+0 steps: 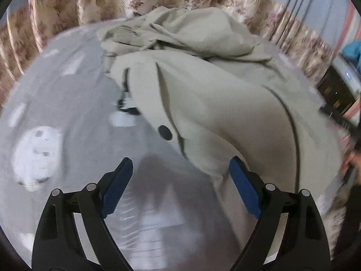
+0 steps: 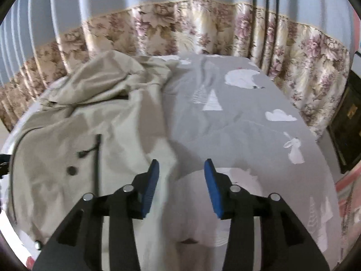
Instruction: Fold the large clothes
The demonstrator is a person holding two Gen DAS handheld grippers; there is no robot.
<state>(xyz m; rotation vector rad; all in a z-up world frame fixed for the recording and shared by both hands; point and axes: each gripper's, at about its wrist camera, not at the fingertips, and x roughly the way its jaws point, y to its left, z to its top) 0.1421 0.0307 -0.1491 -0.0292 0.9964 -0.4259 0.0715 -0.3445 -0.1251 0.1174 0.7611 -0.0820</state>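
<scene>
A bed (image 2: 248, 122) in a grey animal-print sheet is filling both views, with floral curtains (image 2: 203, 27) hanging behind it. The left tongs (image 1: 180, 171) are hovering released, their right pad (image 1: 244, 189) lying over the hem of the beige coat (image 1: 225, 103), whose dark button (image 1: 165, 132) is showing just ahead. The right tongs (image 2: 181, 174) are gaping too, over bare sheet just beside the coat's edge, and only this view is showing the white rabbit print (image 2: 293, 149).

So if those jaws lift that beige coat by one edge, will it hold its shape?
Probably not. The beige coat lies rumpled in soft folds on the grey bedsheet, so it should droop. It covers much of the bed, so it is likely to drag and feel fairly heavy.
</scene>
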